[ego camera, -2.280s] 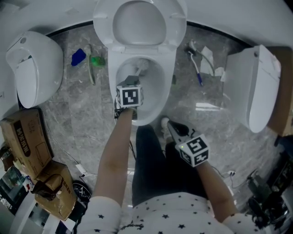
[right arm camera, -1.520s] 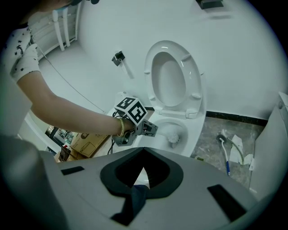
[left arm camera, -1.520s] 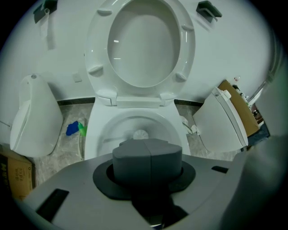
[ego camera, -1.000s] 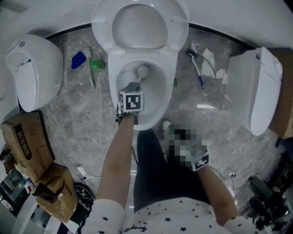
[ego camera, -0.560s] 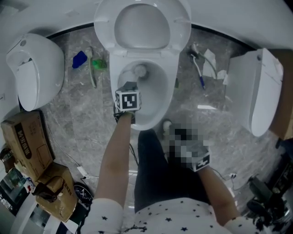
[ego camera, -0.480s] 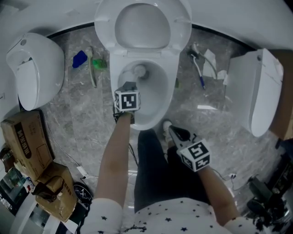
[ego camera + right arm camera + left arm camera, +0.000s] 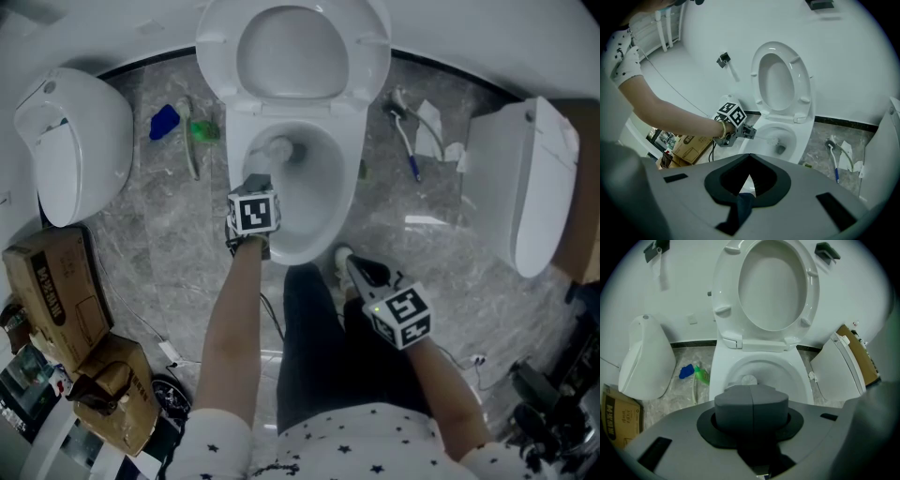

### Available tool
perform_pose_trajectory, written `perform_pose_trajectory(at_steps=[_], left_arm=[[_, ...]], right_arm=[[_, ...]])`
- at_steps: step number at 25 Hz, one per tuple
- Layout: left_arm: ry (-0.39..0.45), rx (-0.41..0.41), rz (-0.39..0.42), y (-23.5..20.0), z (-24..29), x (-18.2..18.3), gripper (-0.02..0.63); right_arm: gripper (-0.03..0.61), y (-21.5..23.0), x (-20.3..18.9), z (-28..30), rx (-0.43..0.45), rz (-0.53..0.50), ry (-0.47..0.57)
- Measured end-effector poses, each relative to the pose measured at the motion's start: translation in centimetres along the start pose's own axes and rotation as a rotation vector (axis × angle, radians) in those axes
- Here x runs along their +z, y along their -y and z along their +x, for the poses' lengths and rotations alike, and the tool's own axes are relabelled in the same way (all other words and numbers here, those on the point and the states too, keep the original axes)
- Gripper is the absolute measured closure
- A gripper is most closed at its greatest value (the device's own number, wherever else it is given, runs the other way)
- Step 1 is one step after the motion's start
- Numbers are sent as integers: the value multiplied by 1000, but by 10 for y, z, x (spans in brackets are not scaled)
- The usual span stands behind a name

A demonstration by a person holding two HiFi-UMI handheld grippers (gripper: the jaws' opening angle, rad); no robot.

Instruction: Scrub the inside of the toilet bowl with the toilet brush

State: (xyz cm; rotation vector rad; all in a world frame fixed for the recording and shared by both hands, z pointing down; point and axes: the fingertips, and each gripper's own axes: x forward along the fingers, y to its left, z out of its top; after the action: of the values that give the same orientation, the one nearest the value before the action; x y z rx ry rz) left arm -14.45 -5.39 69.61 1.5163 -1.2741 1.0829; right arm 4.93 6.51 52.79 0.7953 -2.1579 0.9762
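Observation:
The white toilet [image 7: 253,117] stands with its lid and seat up [image 7: 292,47]. My left gripper [image 7: 262,180] hangs over the bowl's left rim, shut on the toilet brush handle. The brush head [image 7: 277,148] rests inside the bowl at the back left. In the left gripper view the grey pads [image 7: 751,391] meet and hide the handle, with the brush head [image 7: 749,379] showing beyond them. The right gripper view shows the left gripper [image 7: 746,131] and the brush [image 7: 774,139] reaching into the bowl. My right gripper [image 7: 352,263] hangs shut in front of the toilet, by a dark trouser leg, and holds nothing.
A white toilet unit [image 7: 70,141] stands at the left and another [image 7: 525,178] at the right. Blue [image 7: 164,120] and green [image 7: 200,129] items lie on the marble floor left of the bowl. A second brush and paper [image 7: 405,136] lie to its right. Cardboard boxes [image 7: 56,291] sit lower left.
My left gripper has shifted a little to the left, and the brush head has slid toward the bowl's left wall. The right gripper has stayed where it was.

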Motion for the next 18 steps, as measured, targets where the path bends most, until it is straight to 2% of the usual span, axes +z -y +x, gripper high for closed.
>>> perform_pose_trajectory(at_steps=[11,14,18], left_arm=[[-20,0,-11,-4,-12,-37,460],[-2,-2,-13,-2,-15,-40,460],[-50,11,-17,-1,-18,-62,460]], right_arm=[[572,-14,2,1,7,-7,14],[572,-15,1,1,7,-13,22],[572,-17,1,-1,10,-14,26]])
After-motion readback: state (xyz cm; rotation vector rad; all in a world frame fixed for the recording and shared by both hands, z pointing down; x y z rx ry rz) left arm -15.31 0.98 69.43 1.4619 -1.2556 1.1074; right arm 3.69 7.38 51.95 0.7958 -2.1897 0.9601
